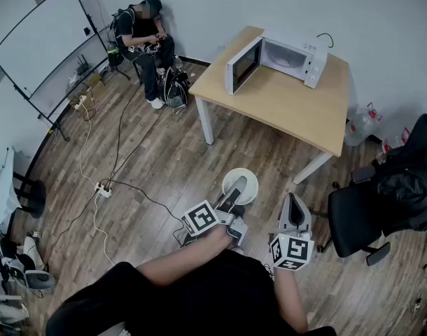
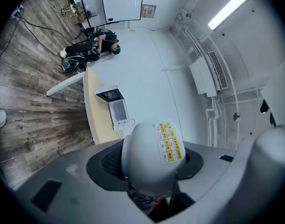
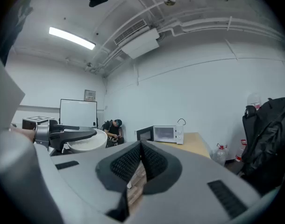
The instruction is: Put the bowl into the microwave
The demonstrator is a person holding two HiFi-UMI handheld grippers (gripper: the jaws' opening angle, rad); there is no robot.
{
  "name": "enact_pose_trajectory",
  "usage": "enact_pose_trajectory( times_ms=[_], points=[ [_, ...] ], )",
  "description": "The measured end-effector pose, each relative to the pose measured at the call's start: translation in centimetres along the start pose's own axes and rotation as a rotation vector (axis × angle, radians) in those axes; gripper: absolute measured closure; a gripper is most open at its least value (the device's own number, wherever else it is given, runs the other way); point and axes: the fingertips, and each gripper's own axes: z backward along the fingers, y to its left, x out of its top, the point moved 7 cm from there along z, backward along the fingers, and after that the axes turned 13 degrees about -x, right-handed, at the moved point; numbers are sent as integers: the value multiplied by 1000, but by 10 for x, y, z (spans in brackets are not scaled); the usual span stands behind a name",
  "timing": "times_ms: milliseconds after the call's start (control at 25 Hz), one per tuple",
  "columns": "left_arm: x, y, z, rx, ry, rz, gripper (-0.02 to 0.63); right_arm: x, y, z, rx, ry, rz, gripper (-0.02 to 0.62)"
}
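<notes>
Your left claw [image 1: 234, 189] grasps the white bowl [image 1: 250, 182]; your right claw [image 1: 292, 201] is clenched on nothing, well apart from the open microwave [image 1: 289, 57].

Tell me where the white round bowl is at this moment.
In the head view, the white round bowl is low at centre, gripped by the left claw over the wooden floor, far from the white microwave.

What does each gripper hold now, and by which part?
The left gripper holds the white bowl by its rim, on the side near the person. The right gripper holds nothing; its jaws are shut.
</notes>
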Motion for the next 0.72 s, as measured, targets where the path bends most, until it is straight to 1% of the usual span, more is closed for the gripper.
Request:
enact_pose_trajectory(
  times_ms=[160, 280, 360, 480, 560, 640, 720],
  points=[
    [-11, 3, 1, 0, -1, 8, 382, -7, -6, 6, 12, 5, 7, 535],
    [-12, 4, 5, -1, -11, 15, 382, -11, -7, 10, 17, 8, 16, 535],
    [-10, 5, 7, -3, -19, 21, 382, -15, -7, 9, 26, 9, 1, 535],
    [-7, 7, 6, -18, -38, 54, 382, -20, -6, 1, 27, 18, -36, 535],
    [-4, 14, 3, -17, -42, 59, 382, -21, -6, -5, 22, 20, -39, 535],
    [0, 25, -5, -17, -26, 57, 382, -23, -7, -13, 18, 26, -36, 535],
    [1, 36, -17, 0, 5, 50, 382, -26, -12, -23, 14, 40, -28, 535]
  ],
)
